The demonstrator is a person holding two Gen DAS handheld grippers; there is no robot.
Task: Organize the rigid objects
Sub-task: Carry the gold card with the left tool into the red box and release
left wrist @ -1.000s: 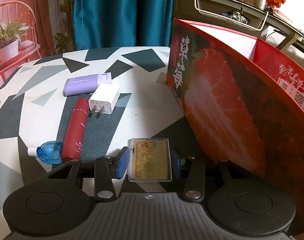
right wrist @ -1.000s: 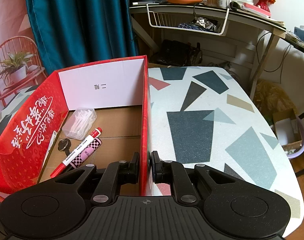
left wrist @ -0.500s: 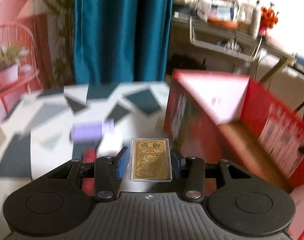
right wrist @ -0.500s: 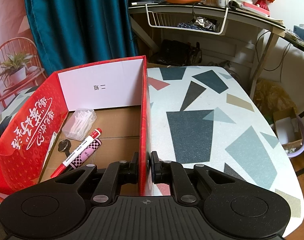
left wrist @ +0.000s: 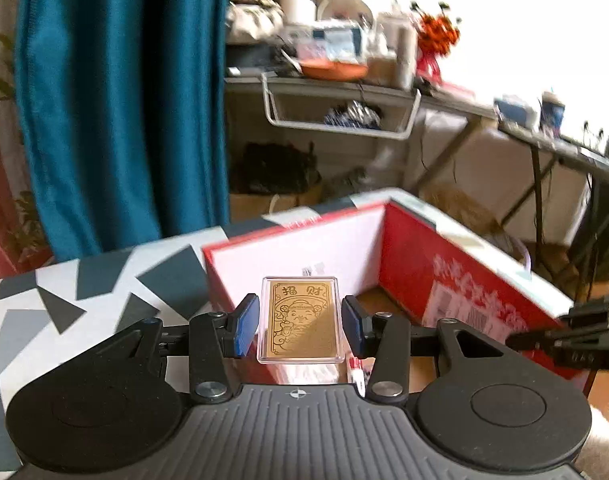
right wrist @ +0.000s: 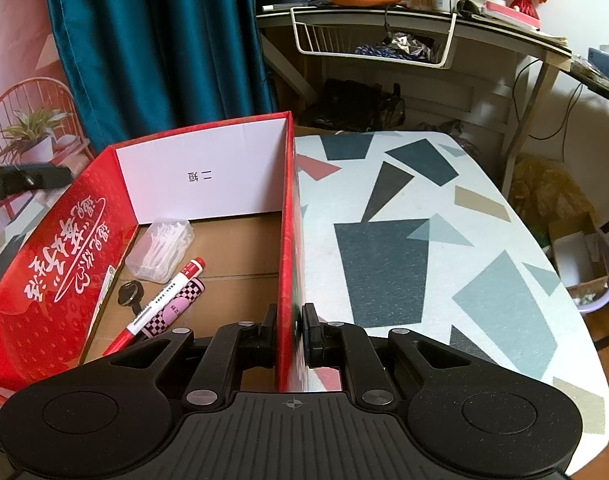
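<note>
My left gripper (left wrist: 300, 326) is shut on a gold card in a clear case (left wrist: 299, 322) and holds it above the open red strawberry box (left wrist: 456, 280). My right gripper (right wrist: 289, 334) is shut on the box's right wall (right wrist: 288, 240). Inside the box lie a clear case of white picks (right wrist: 160, 250), a red and white marker (right wrist: 164, 296), a pink checkered tube (right wrist: 176, 312) and a black key-like item (right wrist: 129, 295). The right gripper also shows at the right edge of the left wrist view (left wrist: 576, 336).
The box stands on a table with a grey and white geometric pattern (right wrist: 404, 248). A teal curtain (right wrist: 156, 40) hangs behind. A cluttered desk with a white wire basket (right wrist: 372, 44) stands at the back right.
My left gripper has lifted the gold card off the table and swung right, from beside the box to above its opening. My right gripper has stayed clamped on the box wall.
</note>
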